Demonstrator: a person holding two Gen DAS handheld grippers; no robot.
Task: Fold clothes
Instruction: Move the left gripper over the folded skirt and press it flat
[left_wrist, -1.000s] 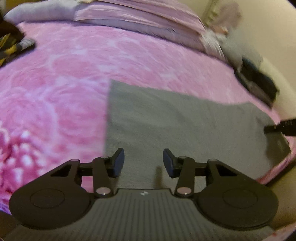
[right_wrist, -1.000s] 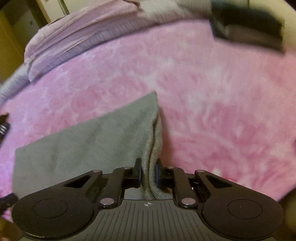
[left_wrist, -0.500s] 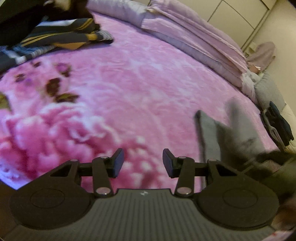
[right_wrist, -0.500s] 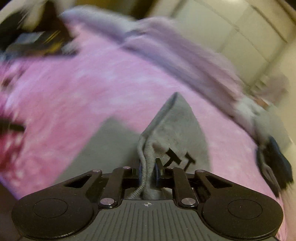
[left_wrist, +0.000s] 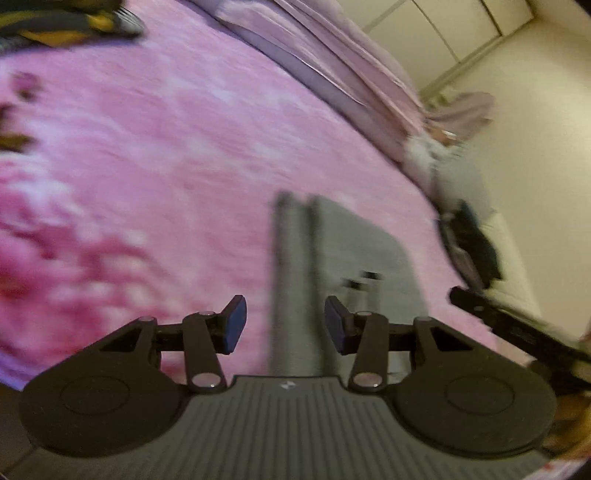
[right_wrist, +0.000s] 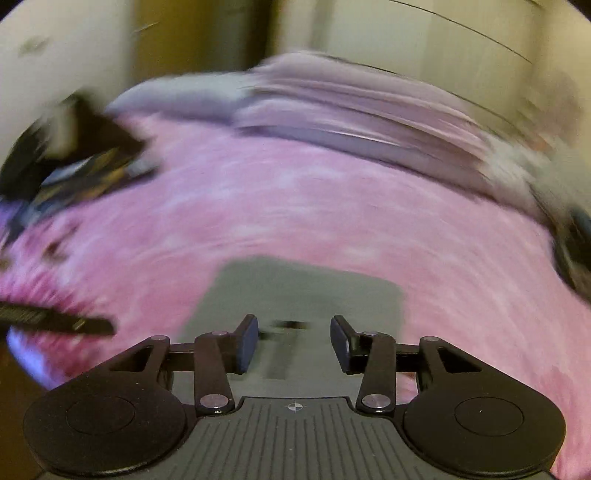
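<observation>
The grey garment (right_wrist: 306, 295) lies flat and folded on the pink blanket (right_wrist: 332, 221) of the bed, close to the near edge, directly ahead of my right gripper (right_wrist: 294, 341). A dark printed mark on the cloth shows between my right jaws. Those jaws have just been opening; they stand apart now, with the garment beneath them but nothing pressed between the pads.

From my left side the same garment (left_wrist: 354, 254) appears as a folded stack, one narrow layer showing along its left edge. My left gripper (left_wrist: 282, 323) hangs over that edge, where grey cloth meets pink blanket. Its jaws are parted and grip nothing. The dark body of my right gripper (left_wrist: 517, 328) reaches in from the right, at the garment's near right corner.

Farther out, a pile of dark clothing with yellow stripes (left_wrist: 62, 26) sits toward the far left corner of the bed. Folded lilac bedding (right_wrist: 369, 110) runs along the far edge. A dark item (left_wrist: 472, 240) lies off the right edge of the bed; blur keeps me from telling what it is. Pale cupboard doors (left_wrist: 461, 26) stand behind.
</observation>
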